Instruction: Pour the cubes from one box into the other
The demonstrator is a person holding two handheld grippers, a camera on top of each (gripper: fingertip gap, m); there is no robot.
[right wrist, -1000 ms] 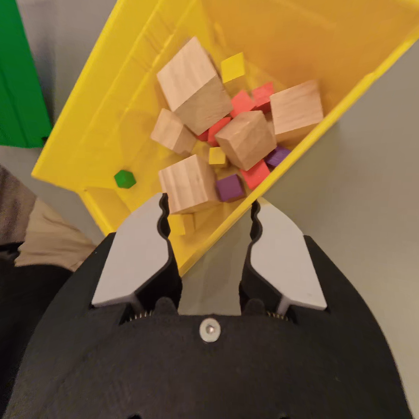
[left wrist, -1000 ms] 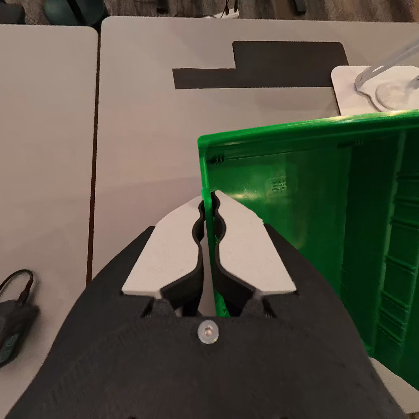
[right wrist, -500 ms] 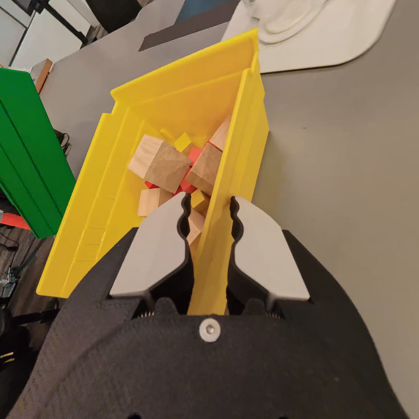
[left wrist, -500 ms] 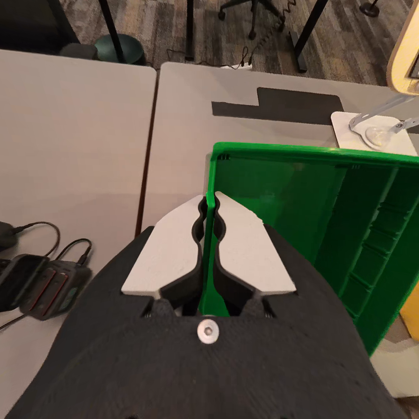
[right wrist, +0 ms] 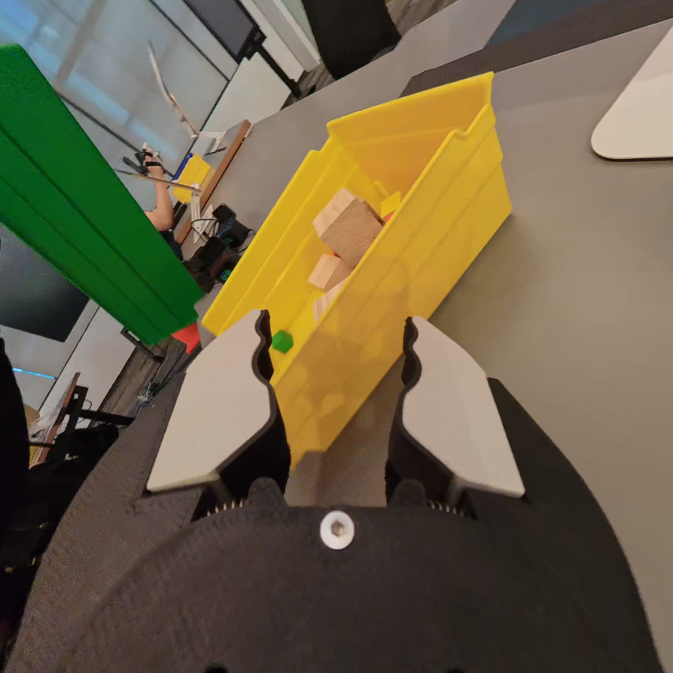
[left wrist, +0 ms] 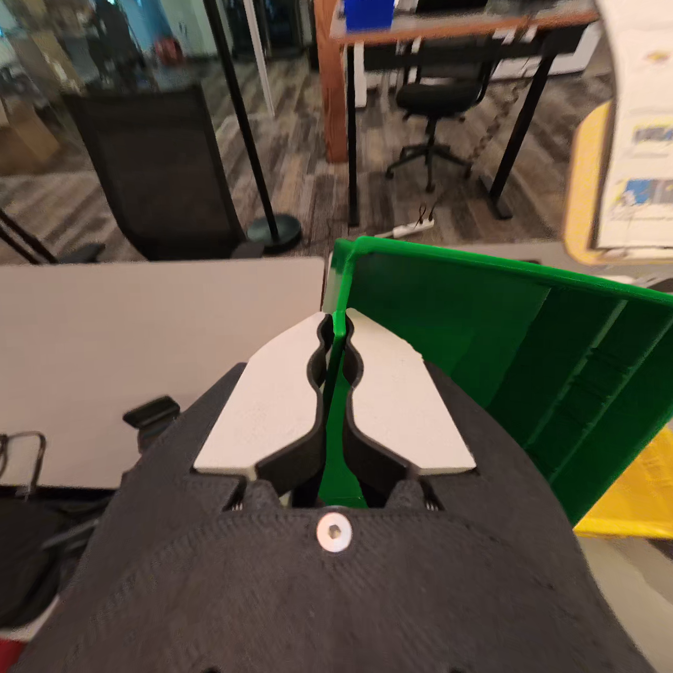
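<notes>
My left gripper (left wrist: 337,318) is shut on the side wall of the green box (left wrist: 510,349) and holds it tilted in the air. The box's inside shows no cubes. The green box also shows at the left of the right wrist view (right wrist: 73,218), raised above the table. The yellow box (right wrist: 448,233) rests on the grey table and holds several wooden cubes (right wrist: 349,225), a small green cube (right wrist: 282,341) and other small coloured cubes. My right gripper (right wrist: 337,319) is open, with the yellow box's near corner between its fingers, not clamped.
A white pad (right wrist: 641,120) lies on the table at the far right. Black devices with cables (left wrist: 153,415) lie on the left table. Office chairs and desks stand beyond the table edge. A person's arm (right wrist: 160,207) shows far off.
My left gripper has raised and tipped the green box, so its view now looks out over the room. My right gripper has opened off the yellow box's wall and drawn back a little.
</notes>
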